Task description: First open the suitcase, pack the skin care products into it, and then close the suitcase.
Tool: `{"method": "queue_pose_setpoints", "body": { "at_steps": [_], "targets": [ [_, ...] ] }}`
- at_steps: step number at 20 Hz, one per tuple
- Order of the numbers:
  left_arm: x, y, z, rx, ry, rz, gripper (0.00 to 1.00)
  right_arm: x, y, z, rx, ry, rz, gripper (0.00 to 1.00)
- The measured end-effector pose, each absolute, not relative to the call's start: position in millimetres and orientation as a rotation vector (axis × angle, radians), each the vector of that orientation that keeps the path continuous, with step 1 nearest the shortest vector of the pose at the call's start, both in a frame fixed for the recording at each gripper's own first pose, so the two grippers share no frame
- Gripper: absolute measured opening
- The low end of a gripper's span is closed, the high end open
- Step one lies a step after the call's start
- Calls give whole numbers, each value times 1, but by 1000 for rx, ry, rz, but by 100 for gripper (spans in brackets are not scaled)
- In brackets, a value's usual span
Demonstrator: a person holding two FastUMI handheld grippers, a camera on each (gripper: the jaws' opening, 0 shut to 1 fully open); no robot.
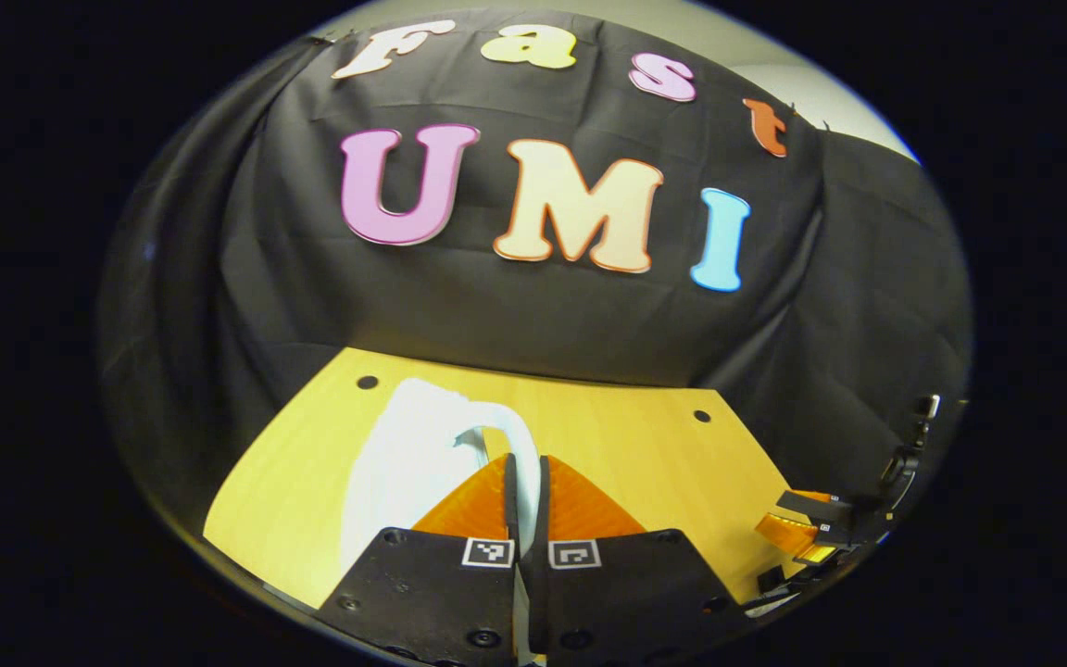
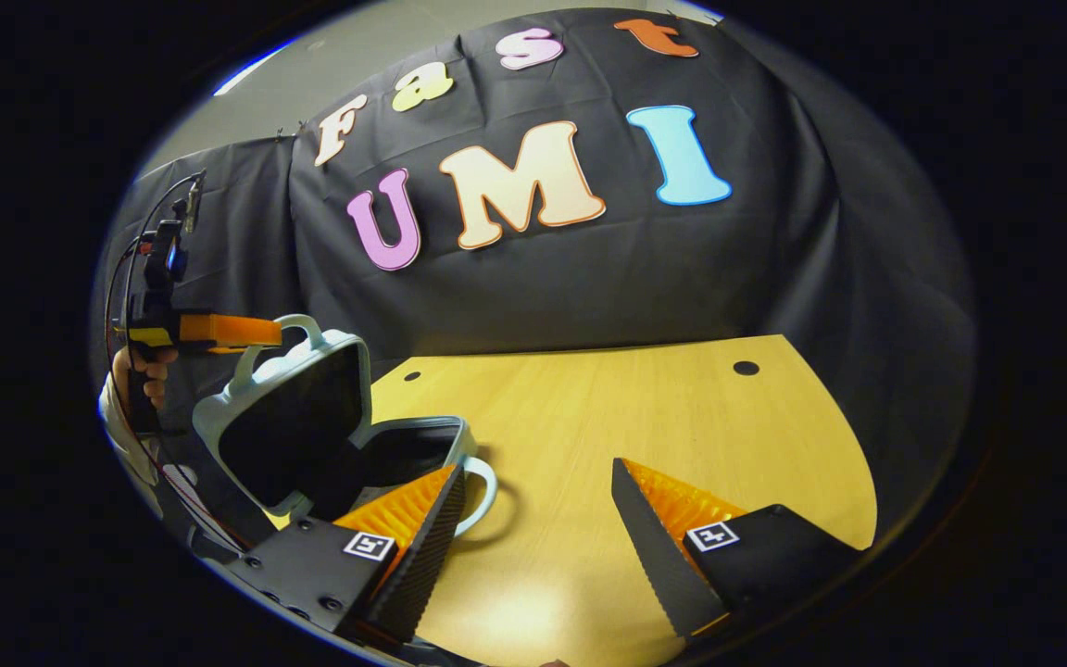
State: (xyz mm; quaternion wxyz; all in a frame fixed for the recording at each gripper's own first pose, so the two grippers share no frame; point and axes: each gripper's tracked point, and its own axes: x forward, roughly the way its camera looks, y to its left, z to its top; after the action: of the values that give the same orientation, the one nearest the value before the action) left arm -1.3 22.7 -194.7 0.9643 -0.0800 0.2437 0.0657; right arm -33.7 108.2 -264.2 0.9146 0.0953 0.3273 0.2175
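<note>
Two grippers work the suitcase (image 2: 311, 435): left gripper (image 1: 524, 482) clamps the lid handle (image 1: 496, 435), lifting; right gripper (image 2: 533, 519) gapes beside it, products next.

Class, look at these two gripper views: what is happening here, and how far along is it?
A person with a gripper in each hand is opening a small suitcase on a wooden table. The left gripper is shut on the lid's handle, holding the lid raised, so the case stands open. The right gripper hovers open over the table beside the case, holding nothing. Packing has not yet begun.
</note>
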Motion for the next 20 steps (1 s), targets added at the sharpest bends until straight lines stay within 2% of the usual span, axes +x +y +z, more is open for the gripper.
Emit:
{"method": "queue_pose_setpoints", "body": {
  "at_steps": [7,10,13,16,19,20],
  "targets": [
    [17,-35,-244,-149,537,67,2,-40,70,-248,178,630,410,98],
    [24,-57,-270,-154,569,25,7,-41,58,-241,179,618,393,98],
    [22,-67,-282,-146,575,54,23,-39,48,-229,171,589,401,98],
    [21,-77,-267,-110,512,107,64,-32,44,-210,144,537,431,98],
    [21,-72,-215,-30,336,198,76,-19,40,-174,161,457,406,98],
    [19,-74,-204,-23,296,213,85,-14,38,-157,163,410,380,98]
  ]
}}
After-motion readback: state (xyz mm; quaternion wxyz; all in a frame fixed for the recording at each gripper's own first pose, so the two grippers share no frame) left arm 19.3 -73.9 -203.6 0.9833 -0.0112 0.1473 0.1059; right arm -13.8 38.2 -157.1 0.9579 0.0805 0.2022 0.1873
